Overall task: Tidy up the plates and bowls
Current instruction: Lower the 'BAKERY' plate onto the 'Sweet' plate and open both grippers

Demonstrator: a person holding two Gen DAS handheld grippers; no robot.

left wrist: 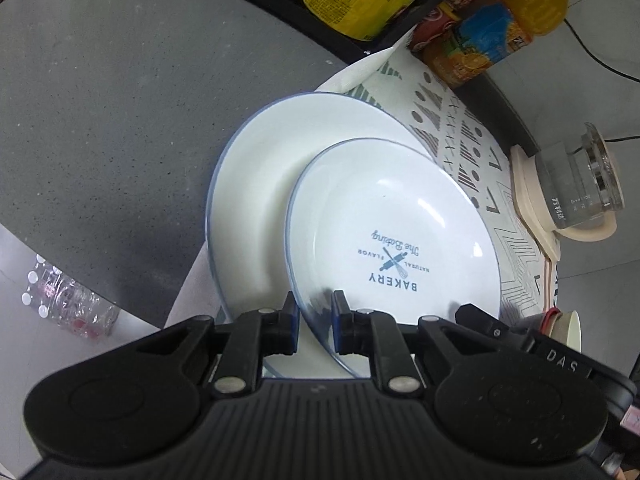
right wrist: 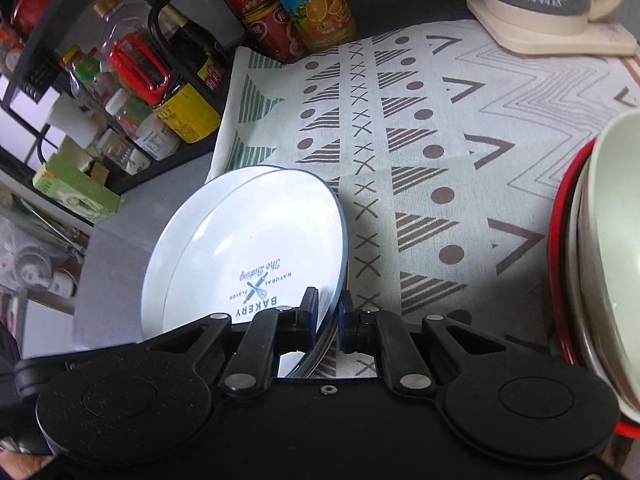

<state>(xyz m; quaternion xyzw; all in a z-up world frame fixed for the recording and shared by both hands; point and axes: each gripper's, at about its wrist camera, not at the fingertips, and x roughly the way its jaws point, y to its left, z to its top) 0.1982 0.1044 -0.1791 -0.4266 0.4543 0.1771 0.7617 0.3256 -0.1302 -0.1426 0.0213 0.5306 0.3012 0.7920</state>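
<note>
A white plate with a blue rim and a "BAKERY" print is held tilted over a larger white blue-rimmed plate. My left gripper is shut on the near rim of the printed plate. In the right wrist view my right gripper is shut on the rim of the printed plate; the larger plate shows as a crescent behind it. A stack of bowls, the outermost with a red rim, stands at the right edge.
A patterned cloth covers the counter. A kettle on its base stands at the far right. Drink bottles and a black rack of condiment bottles line the back left. Grey counter lies left.
</note>
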